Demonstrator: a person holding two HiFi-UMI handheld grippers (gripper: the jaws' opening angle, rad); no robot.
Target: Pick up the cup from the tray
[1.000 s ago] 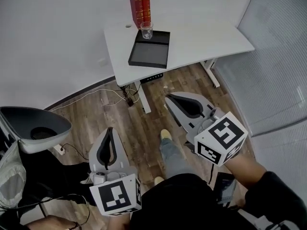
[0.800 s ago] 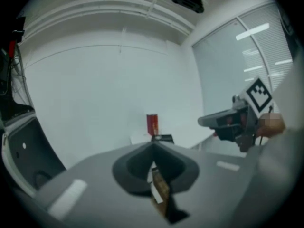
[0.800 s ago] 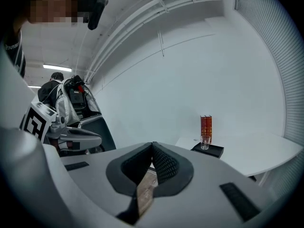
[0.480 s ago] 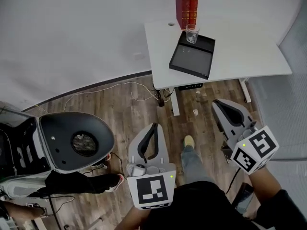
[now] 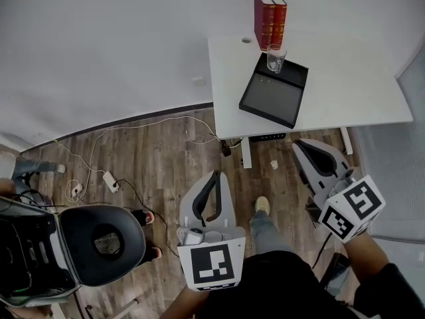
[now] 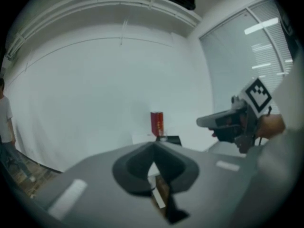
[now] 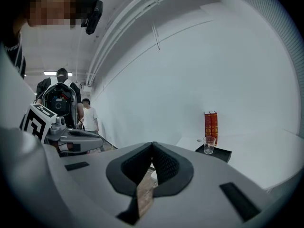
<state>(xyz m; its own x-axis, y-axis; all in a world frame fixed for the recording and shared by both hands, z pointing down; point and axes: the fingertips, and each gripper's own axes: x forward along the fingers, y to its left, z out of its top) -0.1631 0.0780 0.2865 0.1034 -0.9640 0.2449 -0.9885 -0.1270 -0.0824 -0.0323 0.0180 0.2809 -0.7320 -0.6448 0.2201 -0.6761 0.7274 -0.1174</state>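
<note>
A clear glass cup [image 5: 275,58] stands upright at the far end of a black tray [image 5: 269,100] on the white table [image 5: 345,78], just in front of two red books [image 5: 270,17]. Both grippers hang over the wooden floor, well short of the table. My left gripper [image 5: 214,174] is shut with nothing in it. My right gripper [image 5: 297,143] is also shut and empty. The right gripper view shows the cup [image 7: 208,145] and tray [image 7: 219,152] far ahead to the right. In the left gripper view the tray [image 6: 173,139] and books [image 6: 156,123] are small, beyond the closed left gripper [image 6: 153,146].
A black office chair [image 5: 99,241] stands at lower left. Cables and a power strip [image 5: 109,181] lie on the floor by the wall. People [image 7: 88,115] stand far left in the right gripper view. Window blinds [image 6: 251,56] line the right side.
The head view has swung left, so the table and tray now sit further right in the frame. Both grippers stay shut and low over the floor.
</note>
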